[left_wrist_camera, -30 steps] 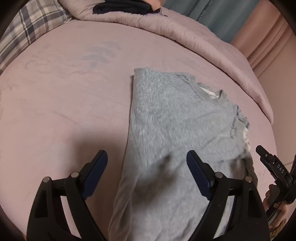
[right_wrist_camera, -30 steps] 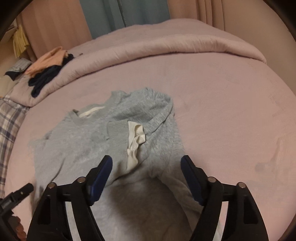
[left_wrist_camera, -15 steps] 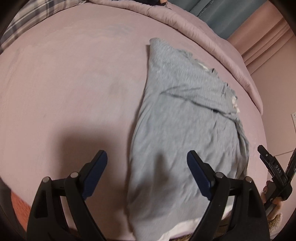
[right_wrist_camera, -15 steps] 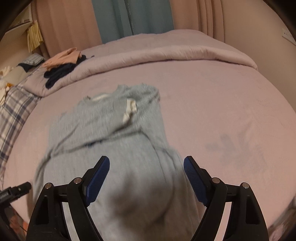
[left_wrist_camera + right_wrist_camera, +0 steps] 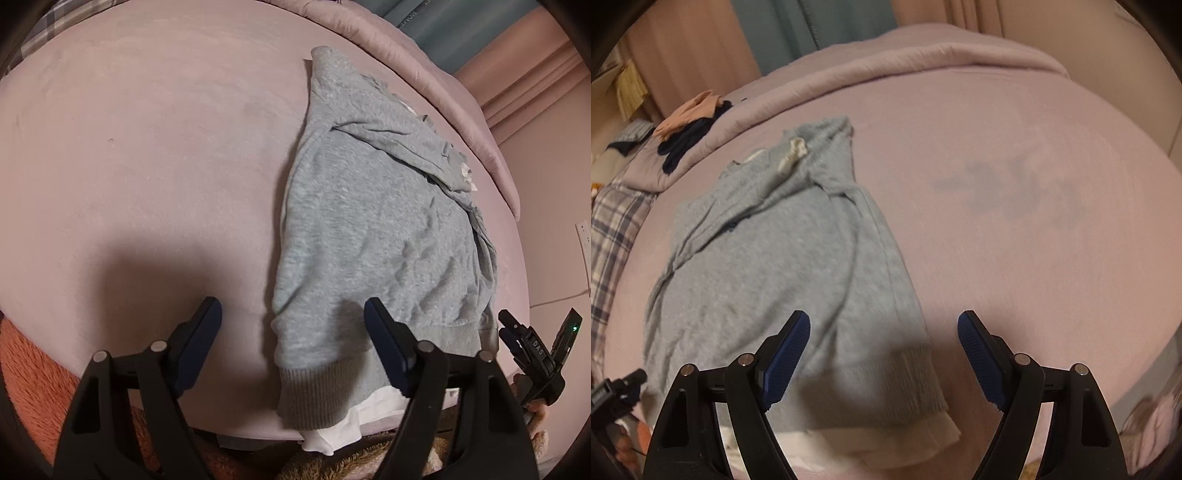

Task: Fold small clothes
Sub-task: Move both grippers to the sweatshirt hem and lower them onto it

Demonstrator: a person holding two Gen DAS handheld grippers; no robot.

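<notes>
A grey sweatshirt lies on the pink bed with both sleeves folded in over its body. Its ribbed hem and a white under-layer reach the bed's near edge. It also shows in the right wrist view. My left gripper is open and empty above the hem's left corner. My right gripper is open and empty above the hem's right corner. The right gripper's tip shows at the far right of the left wrist view.
The pink bed sheet spreads wide to the left and right of the sweatshirt. A rolled pink duvet lies along the far side, with dark and peach clothes on it. A plaid pillow lies at the left. An orange rug lies below the bed edge.
Both grippers have pulled back toward the bed's near edge, from over the sweatshirt's middle to its hem. The sweatshirt's hem and white under-layer have come into view. Both stay open.
</notes>
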